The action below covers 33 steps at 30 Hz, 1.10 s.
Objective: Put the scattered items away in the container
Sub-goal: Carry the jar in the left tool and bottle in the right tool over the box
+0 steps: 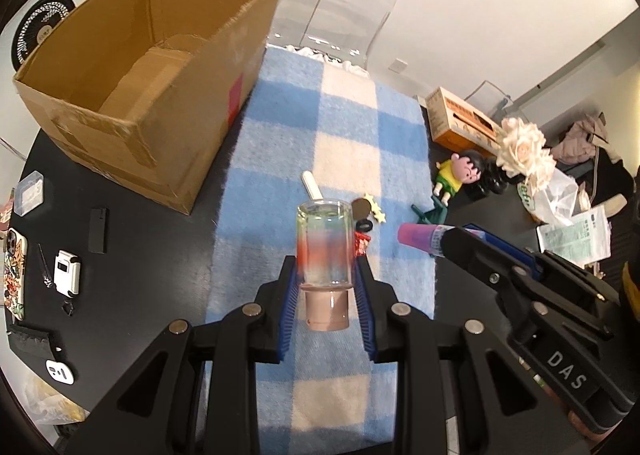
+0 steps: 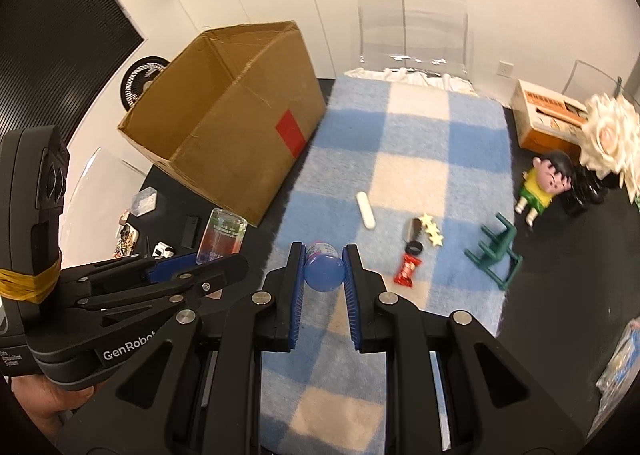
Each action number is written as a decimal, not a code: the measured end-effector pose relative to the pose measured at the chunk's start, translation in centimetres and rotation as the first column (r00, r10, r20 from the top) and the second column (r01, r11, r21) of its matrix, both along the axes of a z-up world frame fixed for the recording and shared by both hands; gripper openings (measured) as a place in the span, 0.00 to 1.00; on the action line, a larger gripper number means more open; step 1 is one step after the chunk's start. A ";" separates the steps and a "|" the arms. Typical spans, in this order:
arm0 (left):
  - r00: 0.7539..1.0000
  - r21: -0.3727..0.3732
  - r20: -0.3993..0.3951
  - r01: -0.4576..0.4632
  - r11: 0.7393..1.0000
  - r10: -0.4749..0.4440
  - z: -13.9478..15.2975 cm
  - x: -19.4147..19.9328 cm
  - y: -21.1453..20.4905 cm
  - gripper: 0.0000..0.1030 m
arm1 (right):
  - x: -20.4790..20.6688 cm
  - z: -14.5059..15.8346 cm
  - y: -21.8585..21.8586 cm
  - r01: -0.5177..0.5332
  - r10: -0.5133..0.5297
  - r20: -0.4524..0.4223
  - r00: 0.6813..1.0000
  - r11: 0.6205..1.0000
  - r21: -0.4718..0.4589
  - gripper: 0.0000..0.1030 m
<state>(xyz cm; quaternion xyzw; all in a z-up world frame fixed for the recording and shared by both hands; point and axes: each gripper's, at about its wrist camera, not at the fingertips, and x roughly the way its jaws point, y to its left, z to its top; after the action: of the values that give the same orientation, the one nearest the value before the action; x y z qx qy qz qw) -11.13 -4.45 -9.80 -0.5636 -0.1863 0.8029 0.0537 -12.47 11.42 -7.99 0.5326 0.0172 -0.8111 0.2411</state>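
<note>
White-walled room, clear acrylic chair (image 2: 412, 23) at 12 o'clock behind a black round table (image 1: 132, 279). A blue-and-cream checked fleece cloth (image 1: 348, 127) runs down the middle of the table. An open brown cardboard box (image 1: 132, 67) with a red label stands at 10 o'clock, seemingly empty.

Left gripper (image 1: 326, 287): fingers narrow, clamped on a clear glass jar with a tan plastic lid (image 1: 324, 255), lid end toward the camera, held above the cloth.
- Judged stiff, smooth, breakable; moderately heavy.
- Pads sit low on the glass, near the lid. Slippery surface, so set it down in the box, don't drop it.
- Red and blue tints in the glass look like things seen through it.

Right gripper (image 2: 324, 271): fingers narrow, holding a small bottle with a blue round cap and purple body (image 2: 323, 270), cap end toward the camera, at 3 o'clock of the jar.
- Judged light, rigid plastic; the round body could roll between the pads.

Still loose on the cloth:
- white stubby cylinder (image 2: 365, 210), likely light; take across the short width.
- red foil candy wrapper (image 2: 407, 270), soft and crinkly.
- yellow star-shaped clip (image 2: 431, 231) beside a small dark-and-silver piece I cannot identify.

At 3 o'clock, off the cloth: tipped green toy chair (image 2: 496, 255), thin legs easy to pinch; cartoon boy figurine in a yellow shirt (image 2: 544, 183), hard, top-heavy.
</note>
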 end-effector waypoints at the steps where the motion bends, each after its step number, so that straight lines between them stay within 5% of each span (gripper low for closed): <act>1: 1.000 -0.002 -0.004 -0.006 1.000 0.006 0.2 -0.1 -0.3 0.26 | -0.2 0.2 -0.5 -0.009 0.009 -0.006 1.000 1.000 -0.001 0.19; 33: 0.973 0.013 -0.070 -0.221 0.975 0.222 3.6 -6.1 -13.3 0.26 | -8.2 4.4 -14.3 -0.181 0.175 -0.088 0.981 0.982 -0.054 0.19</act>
<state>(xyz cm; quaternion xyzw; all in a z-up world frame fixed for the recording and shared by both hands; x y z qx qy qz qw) -17.21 -17.77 -6.23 -0.5103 -0.2479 0.8230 -0.0281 -20.67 -2.86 -3.58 0.4870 0.0499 -0.8080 0.3280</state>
